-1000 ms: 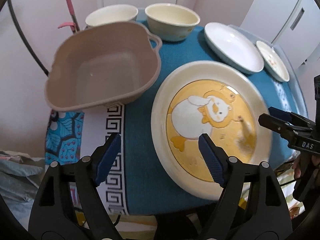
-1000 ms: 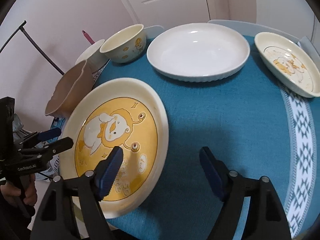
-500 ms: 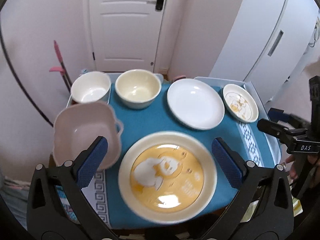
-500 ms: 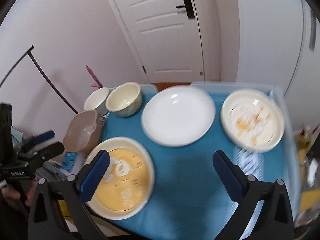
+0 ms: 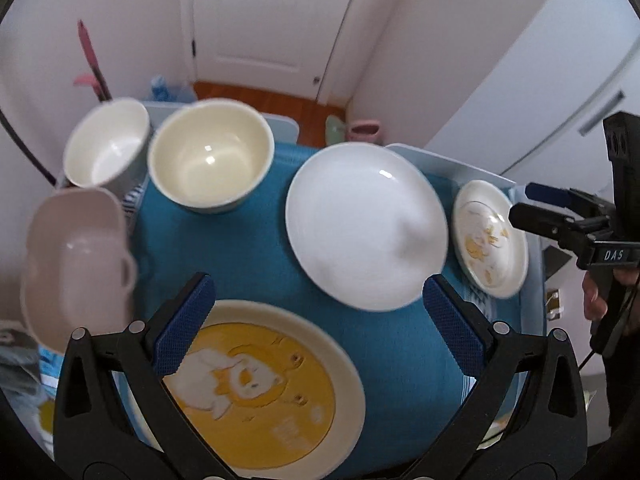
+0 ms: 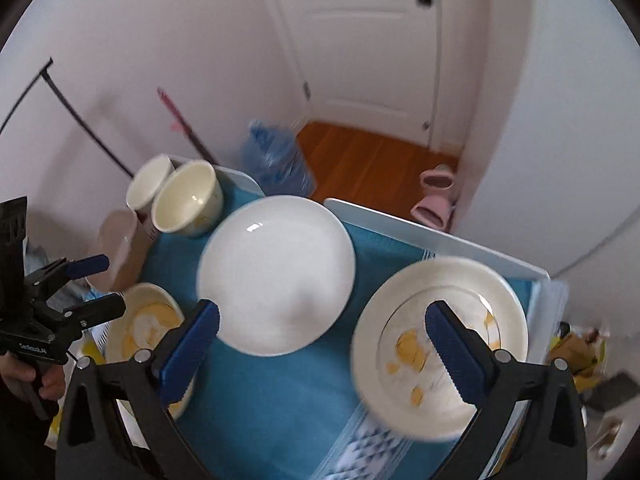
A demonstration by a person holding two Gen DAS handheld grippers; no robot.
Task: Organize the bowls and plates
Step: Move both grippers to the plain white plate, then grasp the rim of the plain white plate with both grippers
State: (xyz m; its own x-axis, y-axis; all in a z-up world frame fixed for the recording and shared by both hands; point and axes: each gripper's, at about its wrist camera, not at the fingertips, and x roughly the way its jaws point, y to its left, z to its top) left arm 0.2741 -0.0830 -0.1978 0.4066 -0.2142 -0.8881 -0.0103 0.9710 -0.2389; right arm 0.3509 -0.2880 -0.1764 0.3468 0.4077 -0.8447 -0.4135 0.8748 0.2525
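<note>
A large cream plate with a yellow cartoon (image 5: 256, 384) lies at the table's near left, below my open, empty left gripper (image 5: 320, 320). A plain white plate (image 5: 364, 224) (image 6: 276, 272) lies in the middle. A small cream plate with yellow drawings (image 6: 440, 344) (image 5: 490, 240) lies at the right, under my open, empty right gripper (image 6: 322, 348). A cream bowl (image 5: 210, 156) (image 6: 186, 200), a white bowl (image 5: 106, 144) and a beige square dish (image 5: 76, 256) stand at the left. Both grippers hover high above the table.
The table has a blue cloth (image 5: 248, 256) and a white raised rim (image 6: 440, 236). A white door (image 5: 264, 16), wooden floor (image 6: 372, 160), pink slippers (image 6: 436, 196) and a blue bag (image 6: 276, 160) lie beyond. A black rod (image 6: 80, 120) leans at the left.
Both grippers have risen and pulled back from just above the table, so the whole set of dishes now shows. Both jaws have opened wider. The dishes have not moved.
</note>
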